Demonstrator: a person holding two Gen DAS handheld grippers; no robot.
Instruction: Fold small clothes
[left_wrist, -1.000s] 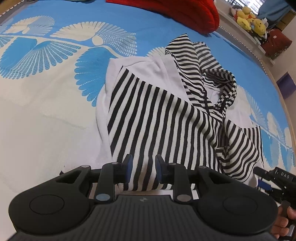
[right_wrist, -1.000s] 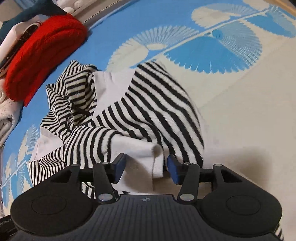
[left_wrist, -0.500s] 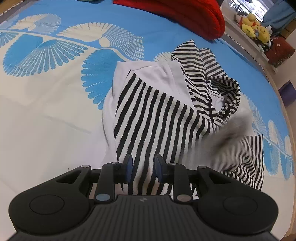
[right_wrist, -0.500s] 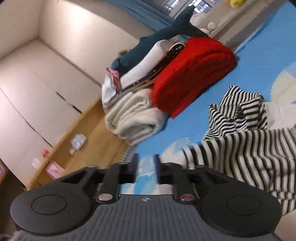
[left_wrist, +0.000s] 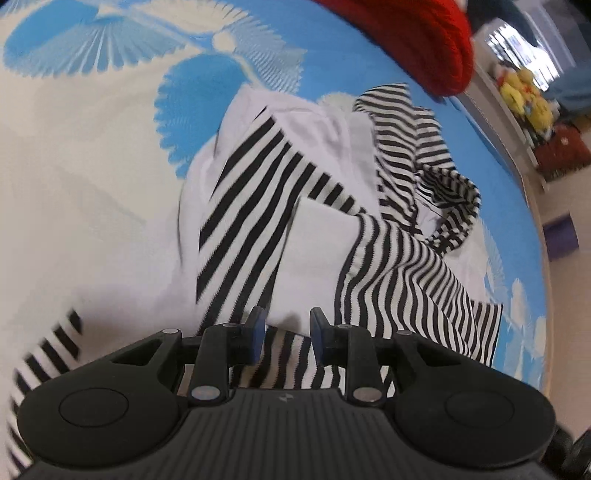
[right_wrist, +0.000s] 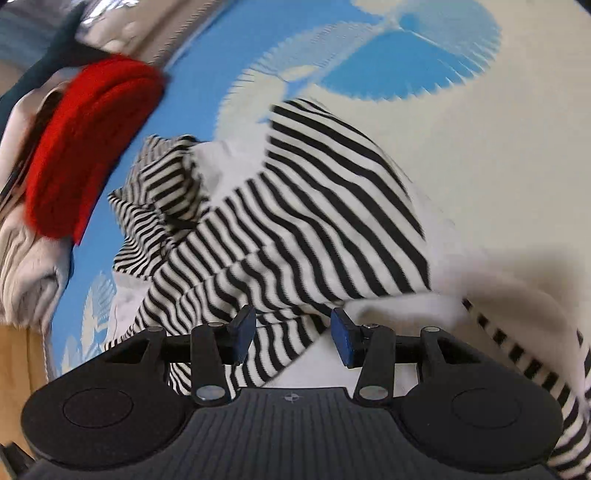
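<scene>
A small black-and-white striped hooded top (left_wrist: 258, 206) lies crumpled on the blue and white patterned sheet (left_wrist: 92, 122). A striped sleeve with a white cuff (left_wrist: 321, 236) lies folded across its body. My left gripper (left_wrist: 284, 336) is open just over the near hem, nothing between its blue pads. In the right wrist view the same top (right_wrist: 295, 221) fills the middle. My right gripper (right_wrist: 291, 332) is open above the striped cloth and holds nothing.
A red knitted garment (left_wrist: 424, 40) lies at the far edge of the bed and shows in the right wrist view (right_wrist: 85, 147) on a stack of folded whites (right_wrist: 26, 266). Yellow plush toys (left_wrist: 524, 96) sit on a ledge beyond. The wooden bed edge (right_wrist: 18, 362) is at left.
The right gripper swung up and away, then came back down over the top, and its jaws opened. The sleeve with the white cuff now lies folded across the body. The left gripper moved forward.
</scene>
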